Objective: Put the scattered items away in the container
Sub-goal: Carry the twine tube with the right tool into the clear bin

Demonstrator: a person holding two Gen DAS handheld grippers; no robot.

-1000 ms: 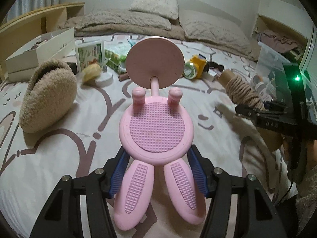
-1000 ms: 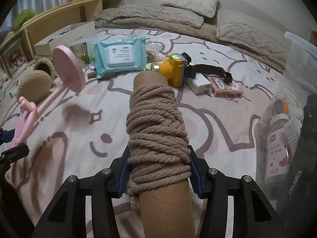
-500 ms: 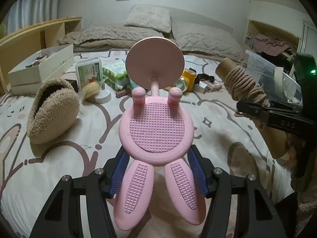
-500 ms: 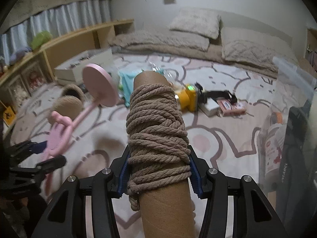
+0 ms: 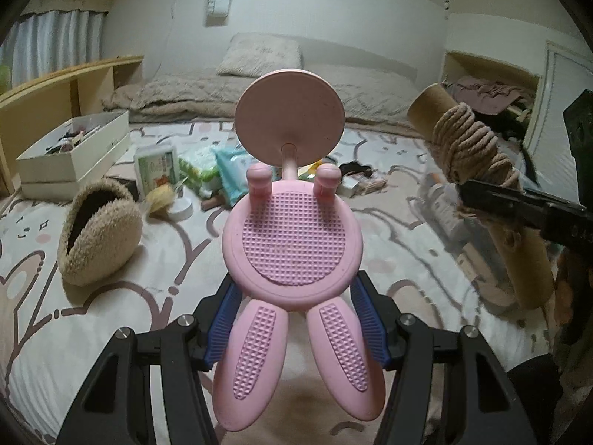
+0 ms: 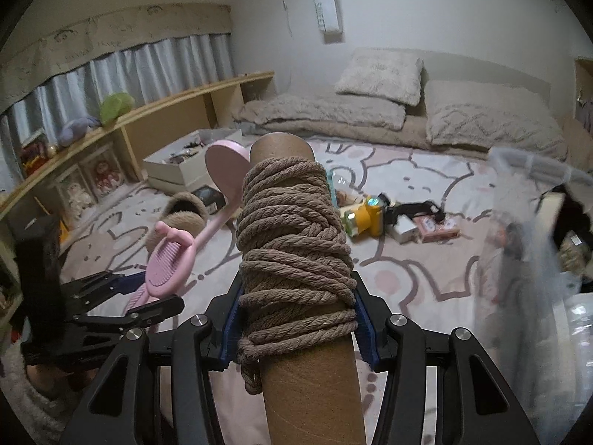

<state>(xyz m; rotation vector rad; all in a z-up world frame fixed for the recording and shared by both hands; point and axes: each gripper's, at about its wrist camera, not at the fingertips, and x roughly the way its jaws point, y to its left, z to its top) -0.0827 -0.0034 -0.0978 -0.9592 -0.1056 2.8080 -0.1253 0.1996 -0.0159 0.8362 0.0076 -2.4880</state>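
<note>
A pink rabbit-shaped stand [image 5: 292, 244] with a round disc on a stem is held above the bed, and my left gripper [image 5: 294, 319] is shut on its base with the blue pads [image 5: 222, 319] against both sides. A cardboard tube wound with brown rope [image 6: 292, 244] is gripped across its wound part by my right gripper [image 6: 294, 326]. In the left wrist view the tube [image 5: 470, 152] hangs at the right in the right gripper [image 5: 519, 204]. The right wrist view shows the stand [image 6: 174, 259] at the lower left. A clear plastic container [image 6: 530, 193] stands blurred at the right.
On the patterned bedspread lie a fluffy tan slipper [image 5: 98, 233], an open white box [image 5: 74, 152], wipe packs [image 5: 229, 170], a yellow lamp with a black strap [image 6: 365, 215] and a small card box [image 6: 435, 224]. Pillows lie at the back and a wooden shelf [image 6: 148, 118] runs along the left.
Both grippers have risen with what they hold, and both views have tilted up so more wall shows. The tube now sits higher at the right of the left wrist view.
</note>
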